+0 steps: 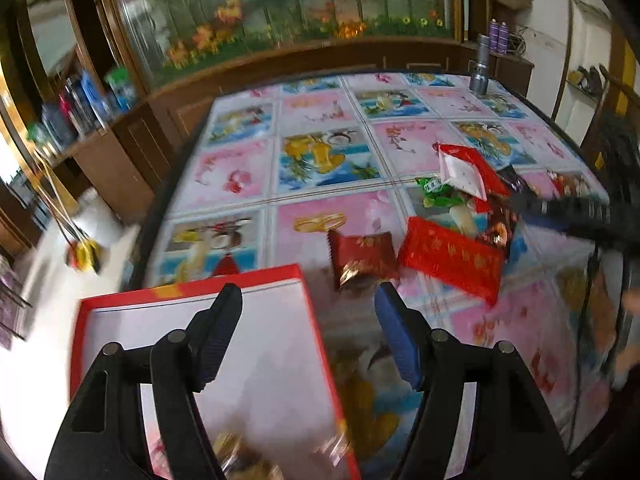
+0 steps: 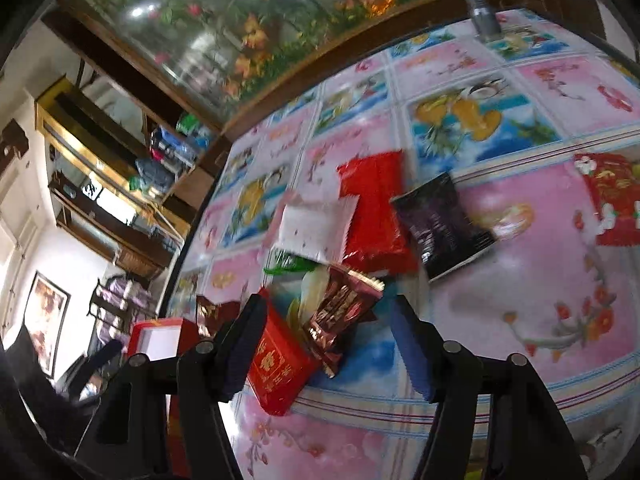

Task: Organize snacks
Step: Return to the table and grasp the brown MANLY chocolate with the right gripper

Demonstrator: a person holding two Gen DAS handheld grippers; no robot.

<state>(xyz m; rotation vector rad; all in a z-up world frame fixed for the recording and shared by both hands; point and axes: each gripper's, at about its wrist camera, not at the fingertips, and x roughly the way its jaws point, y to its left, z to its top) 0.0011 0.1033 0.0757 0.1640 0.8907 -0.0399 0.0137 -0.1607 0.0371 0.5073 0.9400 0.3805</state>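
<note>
On the glossy tablecloth (image 1: pixel 320 208), crinkly foil packets (image 2: pixel 360 216) by a rectangular box (image 1: pixel 224 360).

We're looking at a table (image 1: pixel 320 168) wearing a glossy cloth printed in pink and blue picture squares, and a metal flashlight (image 1: pixel 480 66) is standing upright near its far right corner. Behind it a big glass panel painted with trees and orange flowers (image 1: pixel 280 8) is running along a brown wooden cabinet (image 1: pixel 360 54), with blue and green bottles (image 1: pixel 96 96) sitting on the ledge at the left and two purple cans (image 1: pixel 500 34) sitting on a shelf at the right. Over in the right wrist view we're also seeing a framed picture (image 2: pixel 46 320) hanging on the white wall at the far left.
</note>
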